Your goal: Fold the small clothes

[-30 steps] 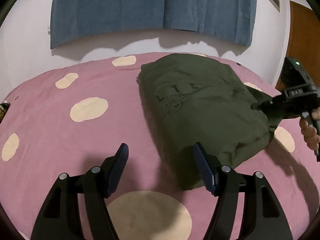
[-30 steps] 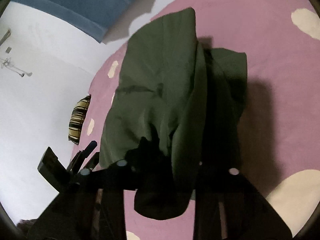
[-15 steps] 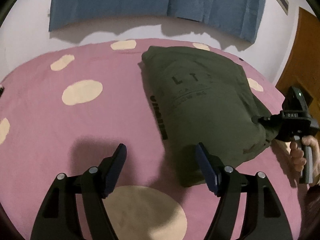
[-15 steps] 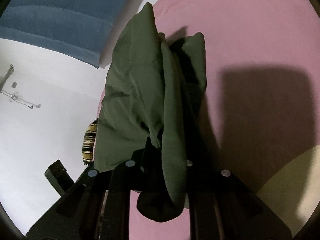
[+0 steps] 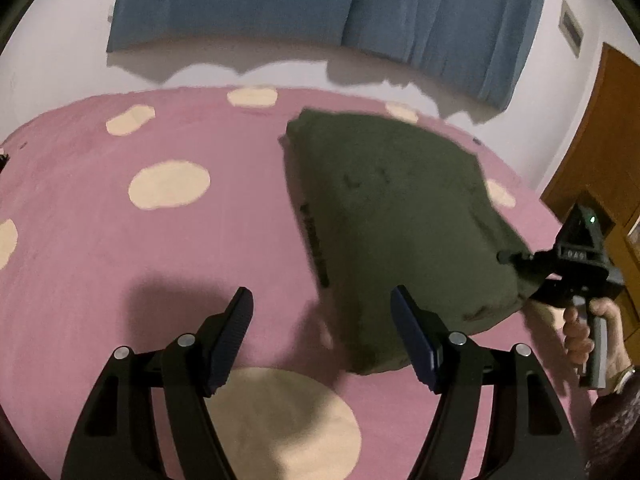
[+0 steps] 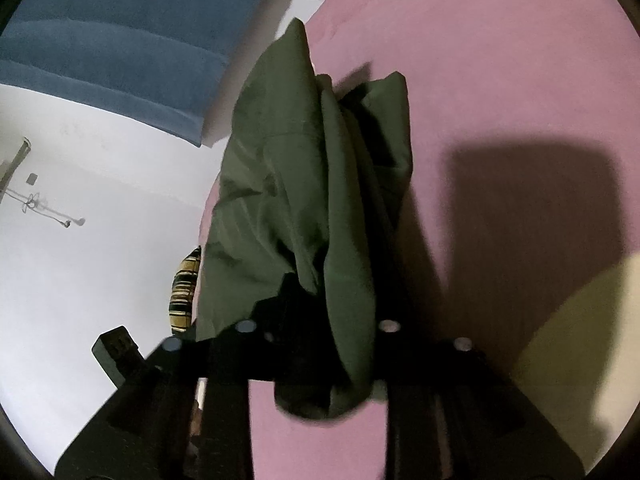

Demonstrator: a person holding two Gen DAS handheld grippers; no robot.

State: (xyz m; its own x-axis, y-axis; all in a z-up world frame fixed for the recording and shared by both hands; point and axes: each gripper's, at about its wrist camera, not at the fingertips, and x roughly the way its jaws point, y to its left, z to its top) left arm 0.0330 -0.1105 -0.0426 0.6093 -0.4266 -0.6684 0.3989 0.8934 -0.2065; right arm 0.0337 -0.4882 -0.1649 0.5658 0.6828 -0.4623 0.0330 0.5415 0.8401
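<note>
A dark olive green garment [image 5: 392, 216] with faint lettering lies partly folded on the pink bed cover. My left gripper [image 5: 320, 336] is open and empty, held above the cover just left of the garment's near corner. My right gripper [image 5: 520, 268] is shut on the garment's right edge and holds it lifted. In the right wrist view the garment [image 6: 304, 184] hangs bunched from my right gripper [image 6: 316, 344], whose fingertips are hidden under the cloth.
The pink bed cover [image 5: 120, 248] has cream spots. A blue curtain [image 5: 320, 8] hangs on the white wall behind. A wooden door [image 5: 600, 128] stands at the right. A striped cushion [image 6: 184, 292] lies at the bed's far side.
My left gripper has risen and drawn back a little, staying open. My right gripper has pulled the garment's edge lower and nearer, with the cloth still bunched in it.
</note>
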